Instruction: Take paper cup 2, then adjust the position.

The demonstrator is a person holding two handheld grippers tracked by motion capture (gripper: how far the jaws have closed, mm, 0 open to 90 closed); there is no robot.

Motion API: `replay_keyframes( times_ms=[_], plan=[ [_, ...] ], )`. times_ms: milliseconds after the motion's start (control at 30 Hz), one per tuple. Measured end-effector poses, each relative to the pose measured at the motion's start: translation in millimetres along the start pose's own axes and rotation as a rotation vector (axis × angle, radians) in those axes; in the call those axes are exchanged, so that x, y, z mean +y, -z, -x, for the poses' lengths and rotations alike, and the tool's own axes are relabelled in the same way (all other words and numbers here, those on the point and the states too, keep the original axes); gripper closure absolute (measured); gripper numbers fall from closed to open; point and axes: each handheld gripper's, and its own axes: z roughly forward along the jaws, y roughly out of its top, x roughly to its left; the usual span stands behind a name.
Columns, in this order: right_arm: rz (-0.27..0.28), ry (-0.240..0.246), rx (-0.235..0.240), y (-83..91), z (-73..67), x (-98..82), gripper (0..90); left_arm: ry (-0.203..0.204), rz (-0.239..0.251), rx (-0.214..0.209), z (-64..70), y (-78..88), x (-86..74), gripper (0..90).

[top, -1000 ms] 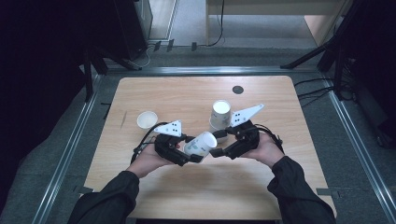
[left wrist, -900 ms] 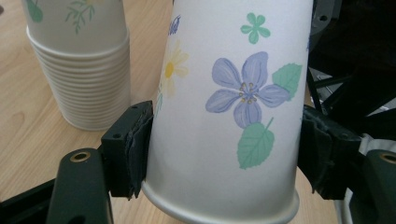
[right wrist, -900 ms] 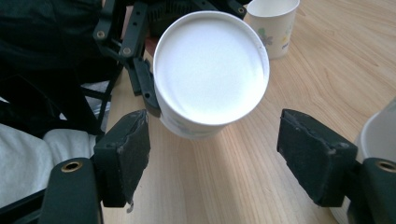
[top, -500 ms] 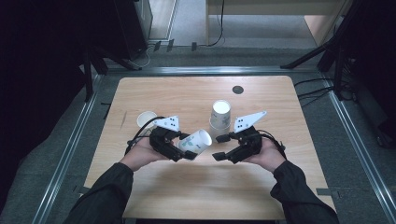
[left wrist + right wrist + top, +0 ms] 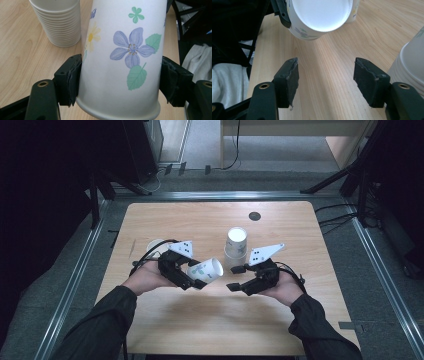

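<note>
My left gripper (image 5: 194, 276) stays clamped on the flower paper cup (image 5: 208, 268), tipped sideways over the table's middle. My right gripper (image 5: 234, 285) has let it go. Its jaws have just been closing, a gap left, nothing inside. The cup stack (image 5: 236, 248) stands close at 12 o'clock. Bare table (image 5: 200, 330) lies at 6 o'clock.

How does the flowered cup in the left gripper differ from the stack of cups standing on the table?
The flowered cup is a single cup; the stack of cups is many nested together. The flowered cup lies tilted on its side, clamped in the left gripper above the table; the stack stands on the wood with no gripper on it. The held cup's open mouth faces sideways towards the right gripper; the stack does not. Both are white paper cups.
</note>
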Motion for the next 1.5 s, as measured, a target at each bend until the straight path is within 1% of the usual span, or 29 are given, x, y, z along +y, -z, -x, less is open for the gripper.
replay_keyframes(
  times_ms=[33,67,100,133,167,200,267,333,367,433,533,567,600,667,700,733,800,867,933,1033,1067,1167,1267,1500],
  plan=[
    [-0.003,0.005,-0.006,-0.7,-0.2,-0.4,37.4,-0.003,-0.012,0.001,0.1,0.2,1.1,27.0],
    [-0.007,-0.003,-0.007,-1.5,-0.9,-0.7,37.6,-0.012,-0.025,0.002,-0.1,0.2,2.1,27.0],
    [-0.025,-0.015,-0.005,-2.5,-0.6,-0.5,39.4,-0.019,-0.038,0.005,-0.2,0.2,3.1,27.0],
    [-0.041,-0.046,0.016,-4.0,0.4,-0.2,39.4,-0.023,-0.053,0.005,-0.6,0.3,4.2,27.0],
    [-0.039,-0.059,0.035,-5.3,1.1,-0.4,39.3,-0.023,-0.061,0.006,-0.7,0.2,5.0,27.0],
    [-0.034,-0.052,0.025,-6.2,0.3,-0.8,38.4,-0.026,-0.07,0.003,-1.5,0.0,6.0,27.0],
    [-0.029,-0.036,0.027,-7.9,-1.1,-0.9,36.3,-0.034,-0.094,0.005,-1.7,-0.9,7.9,27.0],
    [-0.025,-0.02,0.028,-8.4,-2.5,-0.9,36.3,-0.042,-0.109,0.0,-2.0,-2.4,9.1,27.0],
    [-0.017,0.003,0.022,-8.7,-3.5,-1.0,36.3,-0.045,-0.115,-0.001,-2.3,-2.8,9.7,27.0],
    [-0.007,0.026,0.014,-8.4,-5.2,-0.9,36.5,-0.046,-0.125,-0.004,-2.4,-3.5,10.9,27.0],
    [-0.004,0.053,-0.003,-8.0,-7.2,-1.5,37.8,-0.061,-0.165,0.0,-1.7,-6.8,13.5,27.0],
    [-0.002,0.045,0.002,-8.5,-7.1,-1.9,37.8,-0.073,-0.179,-0.003,-1.9,-7.8,14.5,27.0],
    [0.001,0.044,-0.001,-9.0,-6.7,-2.1,37.8,-0.072,-0.188,-0.003,-1.3,-8.9,15.7,27.0],
    [0.022,0.033,0.007,-10.9,-6.4,-3.5,37.7,-0.087,-0.208,-0.001,-0.7,-10.6,18.7,27.0],
    [0.02,0.037,0.003,-12.1,-6.3,-3.6,36.9,-0.092,-0.211,-0.006,-0.6,-11.2,20.1,27.0],
    [0.015,0.033,-0.004,-13.2,-7.0,-3.4,34.1,-0.095,-0.213,-0.007,-0.2,-11.8,21.4,27.0],
    [0.017,0.036,-0.016,-14.8,-7.1,-2.0,33.6,-0.103,-0.221,-0.013,0.6,-13.1,23.6,27.0],
    [0.031,0.032,-0.012,-14.9,-7.1,-0.4,33.1,-0.111,-0.229,-0.017,1.6,-15.2,24.6,27.0],
    [0.038,0.026,0.003,-15.4,-6.7,1.5,32.4,-0.121,-0.237,-0.024,1.9,-17.4,25.2,27.0],
    [0.051,0.021,0.02,-16.8,-7.6,4.2,30.4,-0.121,-0.246,-0.033,2.2,-20.5,25.8,27.0],
    [0.055,0.028,0.024,-17.6,-7.4,5.2,30.2,-0.121,-0.249,-0.035,2.2,-21.2,26.0,27.0],
    [0.056,0.024,0.029,-20.1,-7.8,7.3,29.2,-0.123,-0.274,-0.043,1.5,-22.8,27.3,27.0],
    [0.053,0.029,0.031,-23.2,-7.7,9.1,28.8,-0.142,-0.314,-0.031,2.8,-23.7,30.4,27.0],
    [0.056,0.037,0.033,-28.4,-8.6,12.7,28.8,-0.165,-0.352,-0.031,5.1,-23.9,39.2,27.0]
  ],
)
